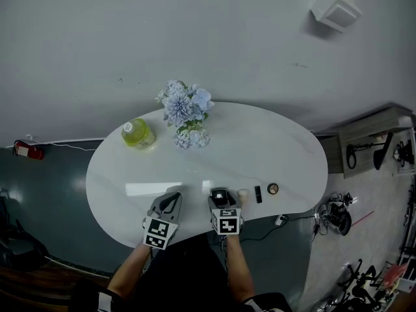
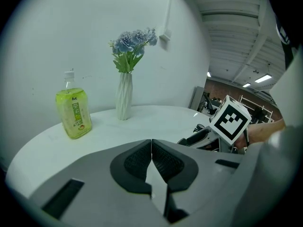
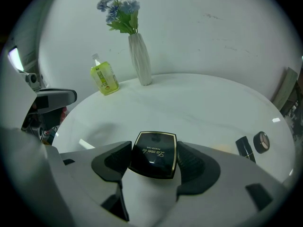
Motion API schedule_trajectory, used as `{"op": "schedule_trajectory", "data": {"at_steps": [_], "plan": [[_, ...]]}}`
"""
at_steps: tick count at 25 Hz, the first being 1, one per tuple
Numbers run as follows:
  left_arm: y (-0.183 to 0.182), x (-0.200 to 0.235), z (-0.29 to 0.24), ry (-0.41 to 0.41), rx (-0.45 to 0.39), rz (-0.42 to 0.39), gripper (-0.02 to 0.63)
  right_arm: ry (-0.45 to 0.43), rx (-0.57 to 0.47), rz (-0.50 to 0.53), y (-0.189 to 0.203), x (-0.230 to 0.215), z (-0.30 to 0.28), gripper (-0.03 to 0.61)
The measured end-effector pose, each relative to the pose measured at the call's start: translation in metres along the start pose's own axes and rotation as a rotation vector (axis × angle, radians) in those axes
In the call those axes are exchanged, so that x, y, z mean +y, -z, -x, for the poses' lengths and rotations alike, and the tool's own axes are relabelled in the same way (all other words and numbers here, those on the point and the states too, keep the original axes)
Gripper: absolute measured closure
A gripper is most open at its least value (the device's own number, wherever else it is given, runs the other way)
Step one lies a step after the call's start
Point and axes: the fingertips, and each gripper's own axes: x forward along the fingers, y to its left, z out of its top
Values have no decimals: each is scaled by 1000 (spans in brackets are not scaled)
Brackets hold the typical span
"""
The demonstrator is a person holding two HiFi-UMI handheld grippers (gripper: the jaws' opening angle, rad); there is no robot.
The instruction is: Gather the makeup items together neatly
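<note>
A black square powder compact [image 3: 154,154] with a gold rim sits between the jaws of my right gripper [image 3: 154,161], which is shut on its two sides just above the white table [image 1: 273,148]. In the head view the right gripper [image 1: 220,197] is at the table's near edge. To its right lie a small cream-coloured item [image 1: 243,193], a black lipstick [image 1: 258,194] and a small round compact [image 1: 273,188]. The lipstick [image 3: 243,147] and round compact [image 3: 261,141] also show in the right gripper view. My left gripper [image 1: 169,201] is beside the right one, shut and empty [image 2: 151,150].
A white vase of blue flowers [image 1: 187,112] and a yellow-green drink bottle [image 1: 137,134] stand at the table's far side. The bottle [image 2: 73,110] and vase [image 2: 124,96] are ahead of the left gripper. A wall is behind the table; clutter lies on the floor at right.
</note>
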Motion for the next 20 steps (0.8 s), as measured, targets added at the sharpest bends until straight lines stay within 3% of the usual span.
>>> {"op": "schedule_trajectory", "data": {"at_steps": [20], "plan": [[1,-5,2,5,1,-18,594,-50,19,0,11,1,-11,287]]}}
